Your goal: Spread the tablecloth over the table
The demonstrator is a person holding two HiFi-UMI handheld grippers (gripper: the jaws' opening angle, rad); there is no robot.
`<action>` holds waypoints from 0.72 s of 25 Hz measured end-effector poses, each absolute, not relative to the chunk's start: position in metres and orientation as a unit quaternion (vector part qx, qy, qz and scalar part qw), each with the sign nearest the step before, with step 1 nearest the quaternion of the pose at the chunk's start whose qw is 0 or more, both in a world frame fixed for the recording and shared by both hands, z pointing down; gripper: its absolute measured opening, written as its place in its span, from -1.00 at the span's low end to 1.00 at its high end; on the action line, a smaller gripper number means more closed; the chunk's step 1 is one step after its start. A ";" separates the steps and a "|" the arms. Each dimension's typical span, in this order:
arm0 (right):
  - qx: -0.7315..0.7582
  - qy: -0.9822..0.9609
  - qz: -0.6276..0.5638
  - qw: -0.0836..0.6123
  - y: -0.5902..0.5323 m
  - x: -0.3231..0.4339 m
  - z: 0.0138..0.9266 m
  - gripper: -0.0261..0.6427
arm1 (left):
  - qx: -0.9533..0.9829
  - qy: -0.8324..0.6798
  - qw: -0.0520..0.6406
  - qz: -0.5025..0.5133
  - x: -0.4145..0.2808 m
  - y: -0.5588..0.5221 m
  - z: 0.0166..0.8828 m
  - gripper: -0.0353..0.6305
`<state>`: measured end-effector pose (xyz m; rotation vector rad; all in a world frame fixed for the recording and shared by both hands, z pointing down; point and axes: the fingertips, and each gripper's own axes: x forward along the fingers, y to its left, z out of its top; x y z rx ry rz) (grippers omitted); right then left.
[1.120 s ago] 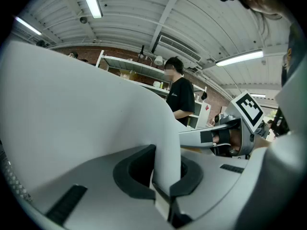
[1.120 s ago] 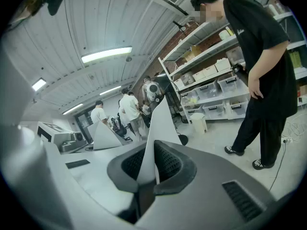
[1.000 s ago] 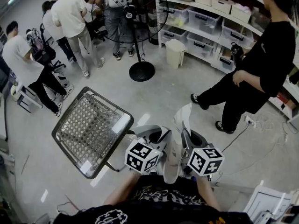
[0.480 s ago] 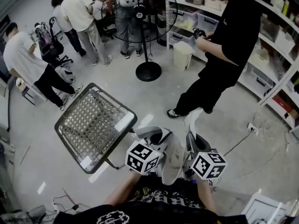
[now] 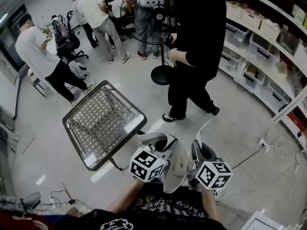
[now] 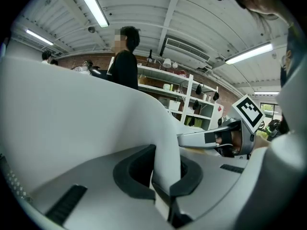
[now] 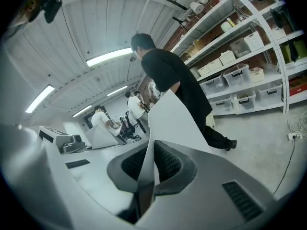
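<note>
One bystander [image 5: 195, 42] stepped nearer the table [image 5: 101, 121], tablecloth [image 5: 178, 166] still clamped

Operator wears a black T-shirt [image 5: 163, 210] with white printed lettering across the front; the sleeves stop short of the forearms. The left gripper [image 6: 163, 182] and right gripper [image 7: 146, 176] have smooth light-grey moulded shells, black ribbed inserts and dark pads [image 7: 171, 164] with a fine dimpled texture. Each carries a cube [image 5: 147, 164] of black-and-white square markers.
</note>
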<state>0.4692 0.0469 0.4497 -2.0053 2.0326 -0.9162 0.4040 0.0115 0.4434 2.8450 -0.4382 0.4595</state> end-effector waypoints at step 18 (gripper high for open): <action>-0.548 0.774 -0.304 0.087 0.016 0.415 0.425 -0.88 | 0.948 -0.279 0.071 0.138 0.367 -0.006 0.421 -0.82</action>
